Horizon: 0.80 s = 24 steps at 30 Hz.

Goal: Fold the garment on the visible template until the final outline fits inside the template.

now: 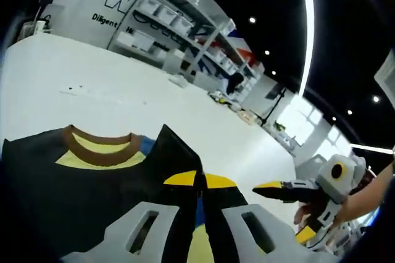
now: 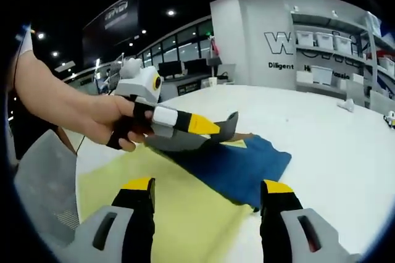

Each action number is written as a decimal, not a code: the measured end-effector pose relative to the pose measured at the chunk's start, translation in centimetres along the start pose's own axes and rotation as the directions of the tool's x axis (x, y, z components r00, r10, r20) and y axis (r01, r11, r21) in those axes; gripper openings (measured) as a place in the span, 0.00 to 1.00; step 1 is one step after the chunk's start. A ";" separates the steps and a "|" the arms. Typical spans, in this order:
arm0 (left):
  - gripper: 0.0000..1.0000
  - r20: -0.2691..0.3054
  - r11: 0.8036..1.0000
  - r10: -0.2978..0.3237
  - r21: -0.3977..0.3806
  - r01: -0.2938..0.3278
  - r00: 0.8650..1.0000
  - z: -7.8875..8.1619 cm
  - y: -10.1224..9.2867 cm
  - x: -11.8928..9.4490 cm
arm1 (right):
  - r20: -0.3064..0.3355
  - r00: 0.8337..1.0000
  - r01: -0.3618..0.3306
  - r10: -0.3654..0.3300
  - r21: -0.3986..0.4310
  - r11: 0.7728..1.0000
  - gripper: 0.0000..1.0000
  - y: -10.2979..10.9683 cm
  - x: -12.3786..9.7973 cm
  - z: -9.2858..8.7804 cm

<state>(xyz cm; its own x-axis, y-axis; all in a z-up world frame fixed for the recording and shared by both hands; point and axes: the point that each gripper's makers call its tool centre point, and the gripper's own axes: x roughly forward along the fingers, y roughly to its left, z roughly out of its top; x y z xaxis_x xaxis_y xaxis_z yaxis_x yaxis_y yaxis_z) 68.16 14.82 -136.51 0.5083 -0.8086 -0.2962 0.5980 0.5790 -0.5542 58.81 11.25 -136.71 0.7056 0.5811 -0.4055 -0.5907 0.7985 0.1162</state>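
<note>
Behind, storage shelves (image 1: 185,34) line a wall. Left gripper (image 1: 199,183) pinches the black-and-yellow garment (image 1: 86,176) on the white table (image 1: 123,90); right gripper (image 2: 207,192) hovers, jaws apart.

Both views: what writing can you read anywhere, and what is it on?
"W", cut off by shelving: large outlined letters on the grey back wall.
"Diligent": small black line under those letters on the same wall; the rest is hidden by the shelves.
Dark hanging sign, upper left in the right gripper view: pale lettering, too blurred to read.
Garment: no writing seen.
</note>
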 end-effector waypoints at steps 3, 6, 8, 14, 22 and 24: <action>0.03 -0.019 1.000 -0.004 0.003 0.004 1.000 -0.6 -0.2 0.5 | 0.002 1.000 0.005 -0.005 0.008 1.000 0.67 -0.1 -0.1 -0.2; 0.03 -0.035 1.000 0.010 -0.002 -0.011 0.999 -1.1 0.2 0.8 | 0.003 1.000 0.005 -0.005 0.013 1.000 0.68 -0.1 0.0 -0.3; 0.03 -0.034 1.000 0.017 -0.015 -0.017 0.999 -1.1 0.4 1.2 | 0.001 1.000 0.003 -0.003 0.010 1.000 0.68 0.0 0.0 -0.4; 0.03 -0.049 0.999 0.030 -0.020 -0.031 0.998 -1.6 0.7 1.8 | -0.001 1.000 0.008 -0.008 0.016 1.000 0.68 -0.3 -0.2 -0.6; 0.12 -0.037 0.998 -0.018 -0.055 0.016 0.999 -2.0 -1.0 2.3 | -0.013 1.000 0.013 -0.013 0.014 1.000 0.68 -0.4 -0.5 -0.9; 0.22 -0.032 0.997 -0.038 -0.065 0.036 0.999 -2.0 -1.7 2.4 | -0.012 1.000 0.013 -0.013 0.013 1.000 0.68 -0.3 -0.5 -0.9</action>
<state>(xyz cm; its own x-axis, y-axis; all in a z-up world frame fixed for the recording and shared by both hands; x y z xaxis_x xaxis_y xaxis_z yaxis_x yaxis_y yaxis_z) 67.09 11.71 -137.81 0.4652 -0.8328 -0.3000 0.5742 0.5419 -0.6137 58.28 10.59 -137.34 0.7084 0.5691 -0.4176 -0.5765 0.8078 0.1229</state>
